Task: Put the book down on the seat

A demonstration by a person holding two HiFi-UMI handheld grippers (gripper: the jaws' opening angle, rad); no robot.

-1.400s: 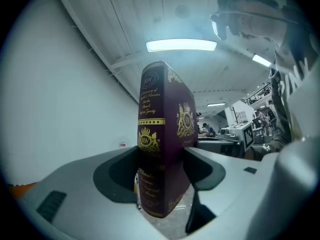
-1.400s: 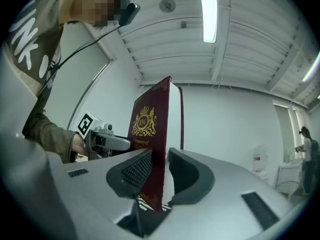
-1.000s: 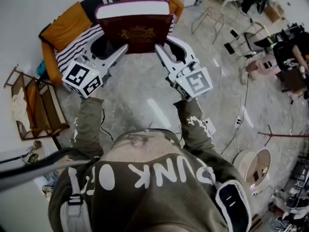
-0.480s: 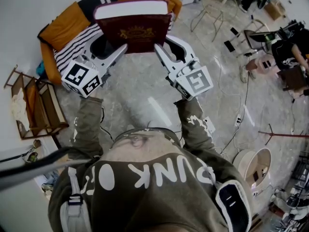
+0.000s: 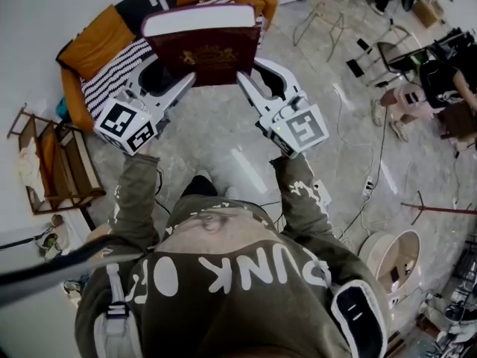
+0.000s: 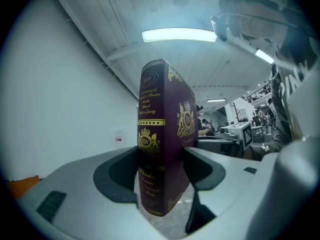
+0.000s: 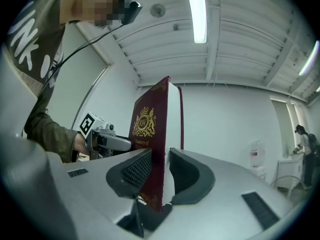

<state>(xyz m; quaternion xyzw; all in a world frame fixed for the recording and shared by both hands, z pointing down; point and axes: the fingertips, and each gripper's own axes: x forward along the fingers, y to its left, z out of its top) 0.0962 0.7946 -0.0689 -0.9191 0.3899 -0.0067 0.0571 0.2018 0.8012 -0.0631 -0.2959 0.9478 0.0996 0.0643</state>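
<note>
A thick maroon book (image 5: 205,47) with a gold crest and white page edges is held up above the floor, in front of the seat. The seat (image 5: 97,43) is an orange armchair draped with a black-and-white striped blanket, at the upper left of the head view. My left gripper (image 5: 184,80) is shut on the book's lower left corner, my right gripper (image 5: 244,80) on its lower right. In the left gripper view the book's spine (image 6: 152,134) stands upright between the jaws of the left gripper (image 6: 160,161). In the right gripper view the right gripper (image 7: 159,169) pinches the cover (image 7: 149,129).
A wooden folding rack (image 5: 52,162) stands by the wall at left. Metal chairs (image 5: 320,21) sit at the back right. Cables and a power strip (image 5: 324,196) lie on the stone floor, beside a round bin (image 5: 395,256). Another person (image 5: 447,80) is at the far right.
The book and both grippers have shifted slightly up the frame, towards the seat. A dark shoe has come into view below them. Both grips are unchanged.
</note>
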